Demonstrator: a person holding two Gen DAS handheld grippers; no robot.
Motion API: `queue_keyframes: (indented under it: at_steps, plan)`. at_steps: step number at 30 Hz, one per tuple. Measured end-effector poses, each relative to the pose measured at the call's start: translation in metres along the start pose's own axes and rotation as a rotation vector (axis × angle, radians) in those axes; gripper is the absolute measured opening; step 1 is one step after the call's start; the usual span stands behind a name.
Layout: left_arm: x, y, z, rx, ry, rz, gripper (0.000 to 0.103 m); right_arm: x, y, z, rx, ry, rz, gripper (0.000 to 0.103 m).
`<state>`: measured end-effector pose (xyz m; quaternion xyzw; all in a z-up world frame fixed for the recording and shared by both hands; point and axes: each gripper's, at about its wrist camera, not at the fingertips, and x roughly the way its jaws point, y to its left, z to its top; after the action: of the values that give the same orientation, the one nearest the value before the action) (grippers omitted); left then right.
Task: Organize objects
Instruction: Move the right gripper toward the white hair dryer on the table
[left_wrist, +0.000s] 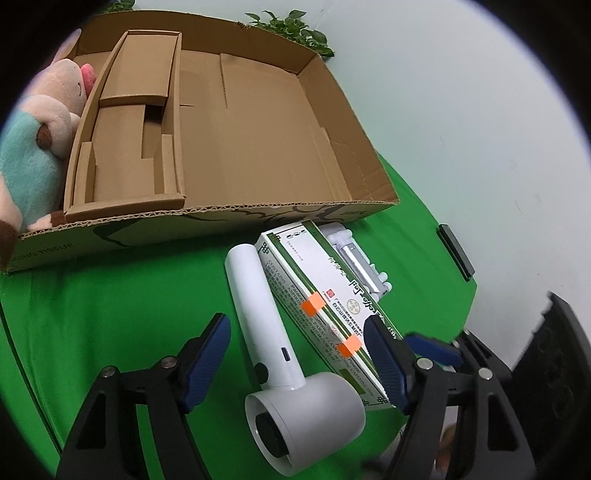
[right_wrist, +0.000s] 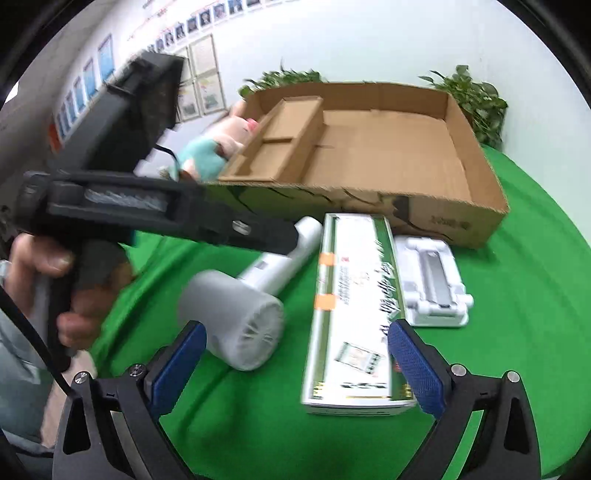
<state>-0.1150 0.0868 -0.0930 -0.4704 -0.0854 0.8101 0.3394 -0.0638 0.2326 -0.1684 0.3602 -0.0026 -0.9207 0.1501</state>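
A white hair dryer (left_wrist: 273, 350) lies on the green cloth, handle toward the cardboard box (left_wrist: 258, 147). My left gripper (left_wrist: 295, 363) is open and straddles the handle; its pads do not touch it. Right of the dryer lies a long green-and-white medicine box (left_wrist: 325, 295), and behind that a white phone stand (left_wrist: 354, 254). My right gripper (right_wrist: 297, 369) is open low over the cloth, with the dryer's head (right_wrist: 236, 317) and the near end of the medicine box (right_wrist: 351, 332) between its fingers, untouched. A blue fingertip (left_wrist: 436, 349) of the right gripper shows at the right of the left wrist view.
A plush pig (left_wrist: 37, 147) leans at the box's left end beside a cardboard insert (left_wrist: 136, 122). Potted plants (left_wrist: 295, 26) stand behind the box. A black block (left_wrist: 456, 251) sits at the table's right edge. A hand (right_wrist: 55, 266) holds the left tool's black frame (right_wrist: 147, 210).
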Motion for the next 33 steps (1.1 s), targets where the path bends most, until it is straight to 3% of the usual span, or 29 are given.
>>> queue_keyframes:
  at_steps: [1, 4, 7, 9, 11, 14, 16, 20, 21, 23, 26, 31, 33]
  plan:
    - [-0.003, 0.0, 0.002, 0.005, -0.004, 0.009, 0.066, -0.002, 0.008, 0.001, -0.02, -0.012, 0.021, 0.1]
    - [-0.035, 0.002, 0.01, 0.005, -0.085, 0.078, 0.066, -0.002, 0.039, 0.006, -0.077, -0.033, 0.094, 0.102]
    - [-0.089, 0.002, 0.014, 0.025, -0.242, 0.173, 0.066, 0.017, 0.059, 0.009, -0.091, 0.002, 0.138, 0.102]
    - [-0.125, 0.002, 0.012, 0.04, -0.345, 0.267, 0.07, 0.027, 0.065, 0.008, -0.084, 0.029, 0.133, 0.103]
    - [-0.144, 0.003, 0.01, 0.058, -0.367, 0.331, 0.081, 0.038, 0.065, 0.008, -0.065, 0.056, 0.101, 0.102]
    - [-0.133, 0.009, 0.007, 0.053, -0.303, 0.351, 0.081, 0.054, 0.058, 0.009, -0.017, 0.098, 0.021, 0.102]
    - [-0.105, 0.016, 0.007, 0.038, -0.214, 0.28, 0.081, 0.056, 0.061, 0.012, -0.016, 0.1, -0.005, 0.102]
    - [-0.052, 0.031, 0.006, -0.049, -0.078, 0.107, 0.08, 0.075, 0.057, 0.013, -0.025, 0.143, -0.067, 0.088]
    - [-0.038, 0.029, 0.005, -0.057, -0.052, 0.097, 0.079, 0.074, 0.057, 0.012, -0.03, 0.144, -0.075, 0.079]
    - [-0.022, 0.027, 0.003, -0.041, -0.022, 0.072, 0.078, 0.075, 0.056, 0.01, -0.022, 0.159, -0.085, 0.072]
    - [-0.008, 0.03, 0.002, -0.064, 0.005, 0.007, 0.077, 0.072, 0.053, 0.007, -0.032, 0.143, -0.077, 0.071]
    - [0.001, 0.022, -0.017, -0.064, 0.047, -0.013, 0.077, 0.052, 0.049, -0.004, -0.053, 0.138, 0.029, 0.071]
    - [0.006, 0.018, -0.028, -0.07, 0.079, -0.02, 0.073, 0.047, 0.048, -0.01, -0.068, 0.158, 0.032, 0.073]
